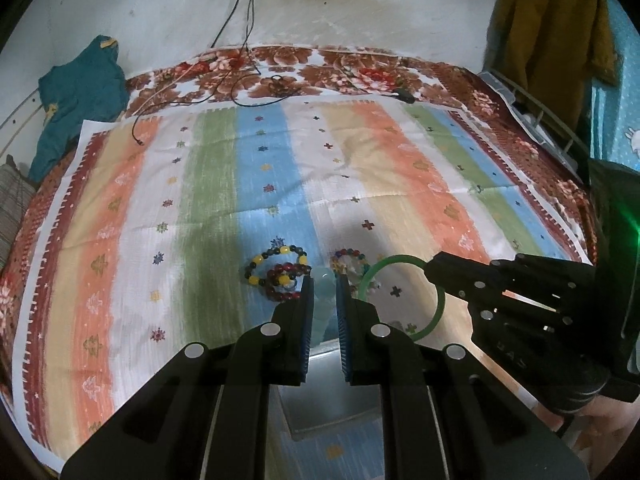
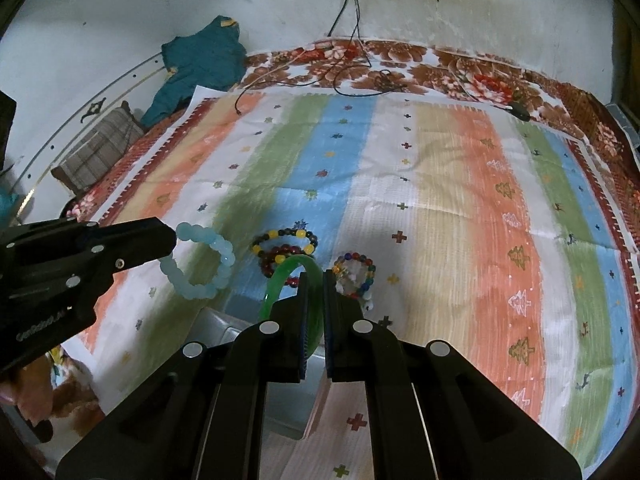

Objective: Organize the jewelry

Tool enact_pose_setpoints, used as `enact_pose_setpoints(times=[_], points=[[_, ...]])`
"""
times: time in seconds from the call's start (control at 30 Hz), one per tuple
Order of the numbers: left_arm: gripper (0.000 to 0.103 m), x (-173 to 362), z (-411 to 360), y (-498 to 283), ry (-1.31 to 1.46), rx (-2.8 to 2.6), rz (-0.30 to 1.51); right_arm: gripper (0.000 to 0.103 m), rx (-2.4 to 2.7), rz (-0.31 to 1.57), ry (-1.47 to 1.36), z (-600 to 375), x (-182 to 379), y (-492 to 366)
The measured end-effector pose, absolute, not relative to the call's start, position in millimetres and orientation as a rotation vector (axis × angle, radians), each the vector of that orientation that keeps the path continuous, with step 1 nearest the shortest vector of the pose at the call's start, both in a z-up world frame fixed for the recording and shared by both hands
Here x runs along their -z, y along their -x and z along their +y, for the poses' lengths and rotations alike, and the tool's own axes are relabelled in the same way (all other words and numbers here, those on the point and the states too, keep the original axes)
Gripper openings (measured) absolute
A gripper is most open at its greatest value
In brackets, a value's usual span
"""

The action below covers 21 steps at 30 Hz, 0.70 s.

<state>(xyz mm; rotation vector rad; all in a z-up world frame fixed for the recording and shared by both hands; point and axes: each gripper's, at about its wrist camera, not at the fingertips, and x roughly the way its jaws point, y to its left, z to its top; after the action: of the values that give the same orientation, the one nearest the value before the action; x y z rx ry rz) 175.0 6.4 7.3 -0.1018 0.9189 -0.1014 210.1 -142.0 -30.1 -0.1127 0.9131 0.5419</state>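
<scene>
Left gripper (image 1: pixel 324 280) closed on the pale blue bead bracelet (image 2: pixel 204 262), right gripper (image 2: pixel 316 276) closed on the green bangle (image 1: pixel 400 296); both pieces lifted off the striped cloth (image 1: pixel 400 160) on the bed, probably for carrying to the grey box (image 2: pixel 224 330) just below the jaws. Three more bead bracelets (image 1: pixel 276 268) lying on the cloth ahead, not yet sorted.

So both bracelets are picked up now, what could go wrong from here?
1. The left tool pinches only a bead or two of the pale blue bead bracelet; it could slip out.
2. The green bangle, edge-on in the right tool, might pivot or drop onto the bracelets on the striped cloth.
</scene>
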Motion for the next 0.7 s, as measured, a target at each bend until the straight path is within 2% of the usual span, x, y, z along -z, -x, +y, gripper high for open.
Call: enact_pose_setpoints(times=[0.03,0.5,0.7], points=[[0.011,-8,6,-173,0.101,0.103,0.918,0.001,-0.544,0.912,0.112,-142,30,-209],[0.011,-5,-2,-144,0.094,0.104,0.921,0.001,-0.577,0.922,0.088,-152,29,-183],[0.011,0,0,-144,0.096,0.092,0.937,0.001,-0.555,1.004,0.100,-154,46,-189]])
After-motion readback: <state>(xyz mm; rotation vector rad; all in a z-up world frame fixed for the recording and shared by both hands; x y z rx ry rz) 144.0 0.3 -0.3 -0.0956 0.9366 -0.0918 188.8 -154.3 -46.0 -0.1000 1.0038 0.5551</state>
